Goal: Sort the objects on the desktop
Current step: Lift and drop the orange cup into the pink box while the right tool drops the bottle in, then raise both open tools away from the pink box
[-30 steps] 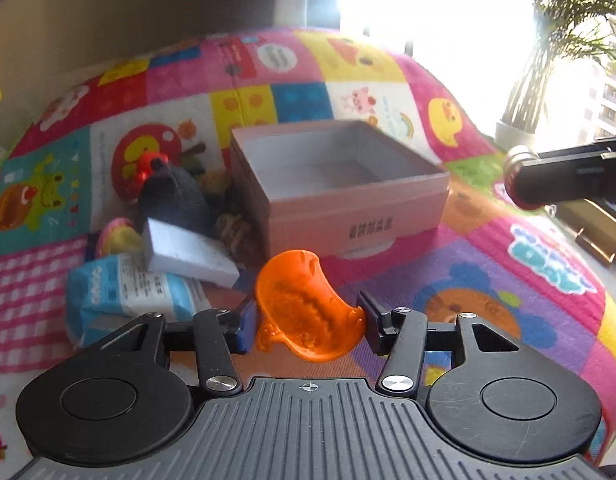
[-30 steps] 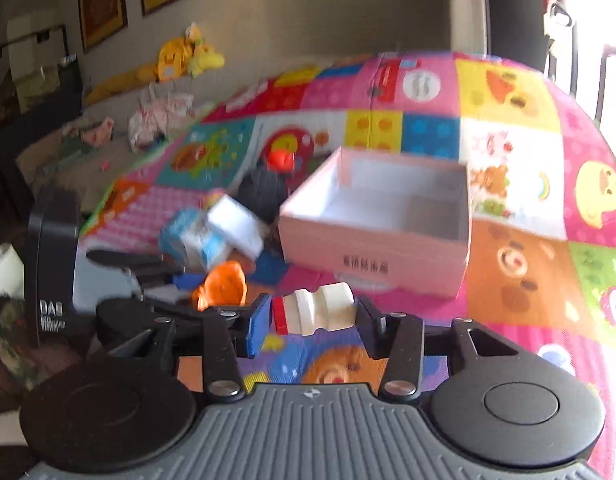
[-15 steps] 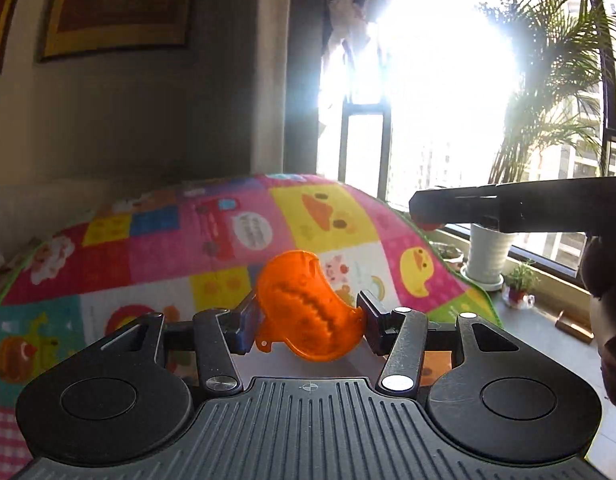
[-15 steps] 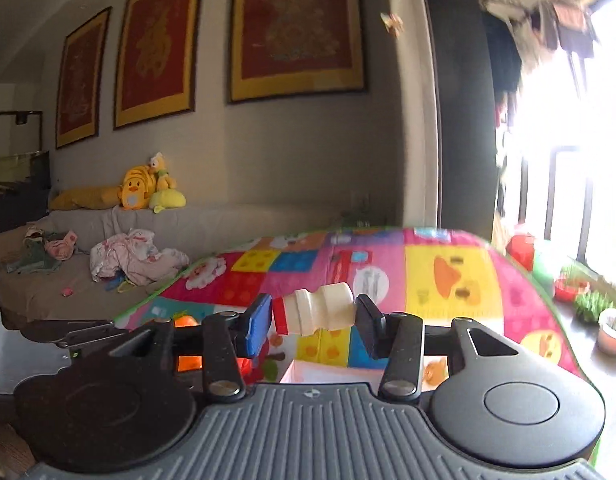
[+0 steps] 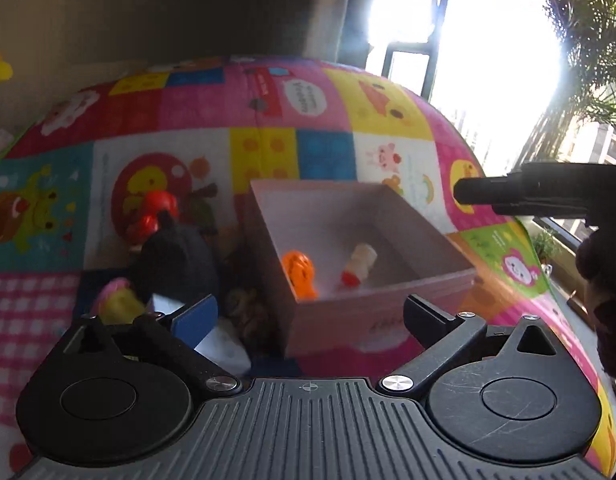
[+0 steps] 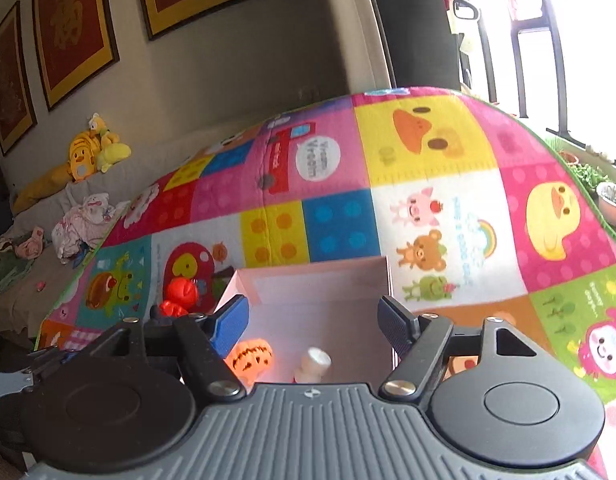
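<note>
Both the left claw (image 5: 309,312) and right claw (image 6: 312,322) hang released over the pink box (image 5: 387,304) — orange toy (image 5: 299,274) and small bottle (image 5: 359,264) inside — so next likely comes a reach to the pile (image 5: 176,264) beside it.

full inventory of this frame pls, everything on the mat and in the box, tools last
pink box: 1, pink, open, mid-mat
orange toy: 1, orange, inside box, left part
small bottle: 1, white with red cap, lying inside box, right of orange toy
red toy: 1, red, on mat left of box
dark object: 1, black, left of box, nearer than red toy
pink-yellow toy: 1, pink and yellow, blurred, near left
play mat: 1, multicolour cartoon squares
plush toys: yellow, on sofa, count unclear
left tool: 1, black, open, empty
right tool: 1, black, open, empty, above box
</note>
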A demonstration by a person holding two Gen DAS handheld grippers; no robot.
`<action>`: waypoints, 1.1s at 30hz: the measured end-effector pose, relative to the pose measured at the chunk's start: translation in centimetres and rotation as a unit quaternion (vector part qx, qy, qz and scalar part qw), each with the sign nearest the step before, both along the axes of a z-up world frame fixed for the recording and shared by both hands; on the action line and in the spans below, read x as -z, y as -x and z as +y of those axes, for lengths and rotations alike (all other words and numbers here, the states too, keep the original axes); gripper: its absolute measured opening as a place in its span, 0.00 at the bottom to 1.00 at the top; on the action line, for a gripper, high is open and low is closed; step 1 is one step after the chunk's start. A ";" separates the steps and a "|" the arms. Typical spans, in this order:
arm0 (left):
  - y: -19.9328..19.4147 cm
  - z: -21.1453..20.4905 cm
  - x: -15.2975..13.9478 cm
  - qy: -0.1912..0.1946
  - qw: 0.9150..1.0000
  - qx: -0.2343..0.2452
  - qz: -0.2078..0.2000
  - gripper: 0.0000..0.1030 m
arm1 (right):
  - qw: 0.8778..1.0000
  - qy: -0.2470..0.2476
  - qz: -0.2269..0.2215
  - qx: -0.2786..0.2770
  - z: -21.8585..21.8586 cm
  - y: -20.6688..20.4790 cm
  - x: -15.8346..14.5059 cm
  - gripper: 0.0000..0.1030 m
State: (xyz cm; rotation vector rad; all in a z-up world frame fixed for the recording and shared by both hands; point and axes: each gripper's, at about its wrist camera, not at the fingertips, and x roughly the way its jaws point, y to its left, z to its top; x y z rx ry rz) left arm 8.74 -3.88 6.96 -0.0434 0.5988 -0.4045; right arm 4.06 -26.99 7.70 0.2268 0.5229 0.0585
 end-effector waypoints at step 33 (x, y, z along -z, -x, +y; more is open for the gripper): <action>12.9 24.5 -13.8 0.122 0.987 -0.074 -0.073 1.00 | 0.983 -0.060 -0.147 0.088 10.4 5.5 -4.7 0.95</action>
